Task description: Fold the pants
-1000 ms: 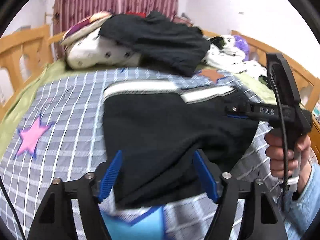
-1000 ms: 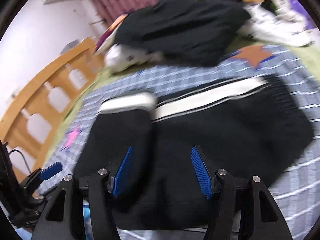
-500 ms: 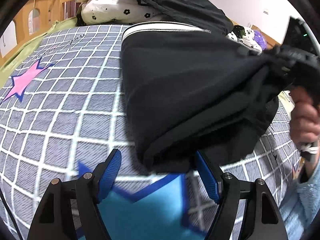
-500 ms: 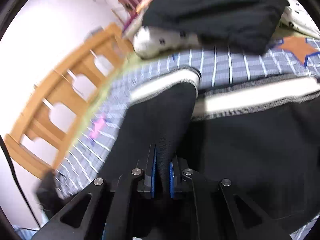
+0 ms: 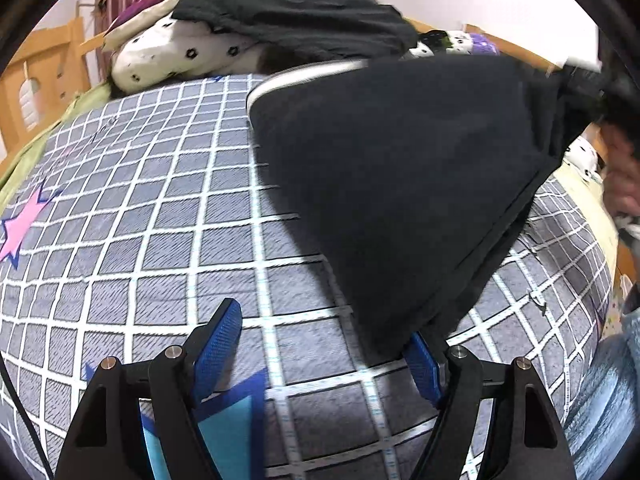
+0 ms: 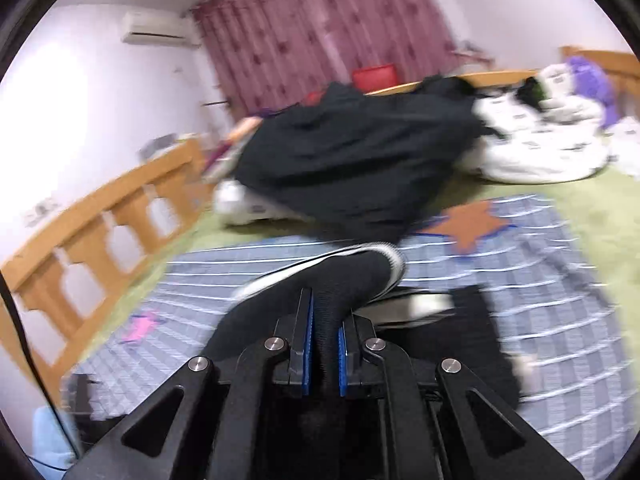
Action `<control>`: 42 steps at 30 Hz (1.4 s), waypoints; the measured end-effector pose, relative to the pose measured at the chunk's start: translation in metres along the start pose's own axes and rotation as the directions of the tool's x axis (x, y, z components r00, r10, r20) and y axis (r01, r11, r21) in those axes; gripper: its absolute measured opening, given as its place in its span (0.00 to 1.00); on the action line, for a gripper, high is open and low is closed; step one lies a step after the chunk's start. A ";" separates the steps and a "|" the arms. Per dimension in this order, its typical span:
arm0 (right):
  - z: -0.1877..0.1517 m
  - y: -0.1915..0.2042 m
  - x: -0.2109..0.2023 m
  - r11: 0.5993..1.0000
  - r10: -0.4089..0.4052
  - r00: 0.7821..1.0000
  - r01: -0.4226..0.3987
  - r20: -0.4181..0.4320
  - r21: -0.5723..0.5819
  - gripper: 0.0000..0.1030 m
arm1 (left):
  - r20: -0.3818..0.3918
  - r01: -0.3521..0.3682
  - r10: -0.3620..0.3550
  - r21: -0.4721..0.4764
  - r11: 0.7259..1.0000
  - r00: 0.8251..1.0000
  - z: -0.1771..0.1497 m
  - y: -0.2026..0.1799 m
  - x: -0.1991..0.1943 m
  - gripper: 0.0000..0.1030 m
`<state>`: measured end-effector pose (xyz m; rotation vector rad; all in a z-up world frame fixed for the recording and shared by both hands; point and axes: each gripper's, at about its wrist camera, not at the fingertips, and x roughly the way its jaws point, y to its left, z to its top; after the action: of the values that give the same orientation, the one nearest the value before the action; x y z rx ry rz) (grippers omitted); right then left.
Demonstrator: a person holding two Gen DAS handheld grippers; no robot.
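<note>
Right fingers point(image 6: 307, 348) pinching black pants point(image 5: 400, 184); left fingers point(image 5: 218, 344) wide; checked bedspread point(image 5: 152, 216), pink curtain point(image 6: 320, 32).

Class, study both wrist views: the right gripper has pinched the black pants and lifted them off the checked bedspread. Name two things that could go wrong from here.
1. The right gripper pinches only a narrow bunch of the black pants; the cloth may slip out.
2. The left gripper is open with the hanging hem draped by one finger; the hem could snag there.

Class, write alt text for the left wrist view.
Black pants hang lifted at the right over a grey checked bedspread, their low corner by the open left gripper. Pillows and dark clothes lie behind.
</note>
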<state>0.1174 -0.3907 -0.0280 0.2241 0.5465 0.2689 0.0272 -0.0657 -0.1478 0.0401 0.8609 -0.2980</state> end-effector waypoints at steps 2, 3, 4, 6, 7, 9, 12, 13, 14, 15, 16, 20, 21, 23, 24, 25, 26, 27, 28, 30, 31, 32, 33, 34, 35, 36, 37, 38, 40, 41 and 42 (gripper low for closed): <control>-0.013 -0.032 0.015 0.990 -0.137 0.988 0.137 -0.069 0.008 0.09 | -0.001 0.027 -0.027 0.001 1.000 1.000 0.000 -0.002 0.000 0.73; -0.020 -0.041 0.022 0.987 -0.160 0.982 0.162 -0.099 0.012 0.09 | -0.002 0.033 -0.033 0.000 0.999 0.999 0.000 -0.003 -0.001 0.73; -0.029 -0.051 0.032 0.982 -0.188 0.972 0.191 -0.141 0.008 0.09 | 0.000 0.033 -0.033 0.003 0.999 0.999 0.000 -0.005 -0.002 0.73; -0.047 -0.058 0.047 0.968 -0.252 0.945 0.249 -0.208 -0.040 0.09 | 0.004 0.034 -0.034 0.021 0.999 0.999 0.001 -0.007 -0.006 0.73; -0.049 -0.057 0.047 0.966 -0.259 0.943 0.251 -0.207 -0.065 0.09 | 0.008 0.039 -0.039 0.034 0.999 0.999 0.001 -0.008 -0.010 0.73; -0.048 -0.055 0.037 0.968 -0.250 0.950 0.242 -0.190 -0.065 0.09 | 0.018 0.073 -0.074 0.050 0.996 0.997 0.002 -0.002 -0.015 0.73; -0.054 -0.056 0.040 0.953 -0.301 0.929 0.286 -0.215 -0.097 0.19 | 0.032 0.122 -0.123 0.041 0.992 0.992 0.002 0.001 -0.025 0.73; -0.058 -0.053 0.042 0.942 -0.330 0.919 0.307 -0.218 -0.132 0.22 | 0.039 0.131 -0.133 0.035 0.991 0.990 0.002 0.003 -0.028 0.73; -0.059 -0.048 0.040 0.934 -0.348 0.914 0.321 -0.208 -0.154 0.23 | 0.051 0.135 -0.136 0.029 0.990 0.989 0.003 0.004 -0.032 0.73; -0.057 -0.044 0.034 0.929 -0.361 0.911 0.334 -0.200 -0.159 0.24 | 0.065 0.140 -0.142 0.023 0.990 0.988 0.005 0.005 -0.037 0.73; -0.057 -0.043 0.026 0.927 -0.367 0.911 0.341 -0.187 -0.160 0.24 | 0.076 0.147 -0.148 0.020 0.989 0.986 0.007 0.005 -0.040 0.73; -0.054 -0.024 -0.006 0.938 -0.320 0.945 0.306 -0.064 -0.165 0.26 | 0.080 0.105 -0.107 0.029 0.994 0.991 0.027 0.000 -0.037 0.73; -0.055 -0.019 -0.008 0.940 -0.307 0.950 0.293 -0.054 -0.175 0.26 | 0.073 0.079 -0.081 0.040 0.996 0.994 0.034 -0.003 -0.033 0.73; -0.063 -0.011 0.000 0.944 -0.278 0.957 0.256 -0.083 -0.208 0.26 | 0.060 0.014 -0.017 0.045 0.999 0.998 0.044 -0.009 -0.022 0.73; -0.068 -0.010 0.010 0.937 -0.292 0.948 0.258 -0.127 -0.235 0.26 | 0.046 -0.003 0.001 0.035 0.999 0.999 0.047 -0.010 -0.015 0.73; -0.077 -0.011 0.023 0.921 -0.335 0.925 0.281 -0.179 -0.272 0.27 | 0.020 -0.005 0.005 0.009 1.000 1.000 0.047 -0.010 -0.005 0.73; -0.087 -0.013 0.035 0.892 -0.399 0.890 0.321 -0.220 -0.318 0.27 | -0.008 0.004 -0.004 -0.020 1.000 1.000 0.045 -0.009 0.003 0.73; -0.095 -0.013 0.039 0.878 -0.419 0.876 0.326 -0.238 -0.350 0.27 | -0.054 -0.001 -0.001 -0.047 0.999 0.999 0.038 -0.009 0.017 0.73; -0.101 -0.010 0.037 0.861 -0.433 0.875 0.329 -0.218 -0.388 0.27 | -0.070 -0.012 0.009 -0.048 0.999 0.998 0.033 -0.010 0.023 0.74; -0.102 -0.008 0.032 0.862 -0.430 0.873 0.320 -0.232 -0.393 0.28 | -0.045 0.014 -0.017 -0.061 0.998 0.999 0.028 -0.007 0.021 0.74; -0.100 -0.011 0.027 0.877 -0.409 0.878 0.303 -0.248 -0.372 0.28 | -0.058 0.050 -0.054 -0.073 0.996 0.997 0.030 -0.002 0.019 0.72; -0.098 -0.013 0.023 0.890 -0.386 0.886 0.285 -0.258 -0.355 0.28 | -0.061 0.089 -0.095 -0.089 0.992 0.994 0.032 0.003 0.018 0.72; -0.092 -0.018 0.015 0.911 -0.347 0.900 0.257 -0.264 -0.323 0.28 | -0.053 0.129 -0.136 -0.109 0.986 0.989 0.036 0.009 0.016 0.72; -0.085 -0.024 0.009 0.928 -0.312 0.915 0.236 -0.256 -0.287 0.32 | -0.037 0.144 -0.149 -0.117 0.983 0.988 0.042 0.015 0.014 0.72; -0.076 -0.030 0.004 0.939 -0.293 0.926 0.232 -0.239 -0.252 0.37 | -0.023 0.139 -0.142 -0.114 0.984 0.990 0.049 0.018 0.015 0.72; -0.068 -0.036 0.003 0.945 -0.288 0.932 0.239 -0.222 -0.222 0.50 | -0.018 0.134 -0.137 -0.110 0.985 0.990 0.055 0.020 0.017 0.72; -0.059 -0.044 0.004 0.951 -0.285 0.936 0.248 -0.206 -0.187 0.57 | -0.017 0.138 -0.141 -0.111 0.984 0.990 0.063 0.021 0.022 0.73; -0.051 -0.050 0.009 0.955 -0.281 0.939 0.252 -0.200 -0.157 0.57 | -0.017 0.152 -0.155 -0.121 0.981 0.988 0.071 0.024 0.027 0.73; -0.037 -0.061 0.027 0.960 -0.273 0.934 0.247 -0.232 -0.134 0.58 | -0.014 0.190 -0.194 -0.156 0.969 0.981 0.089 0.029 0.040 0.73; -0.031 -0.067 0.042 0.961 -0.271 0.926 0.245 -0.261 -0.128 0.58 | -0.017 0.198 -0.203 -0.169 0.966 0.979 0.097 0.032 0.048 0.73; -0.028 -0.070 0.053 0.961 -0.273 0.919 0.247 -0.284 -0.124 0.58 | -0.025 0.196 -0.204 -0.177 0.965 0.979 0.103 0.035 0.057 0.73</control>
<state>0.1595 -0.4366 -0.0962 0.0237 0.8557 0.0651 0.1476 -0.0621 -0.1264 -0.2046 0.9326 -0.4113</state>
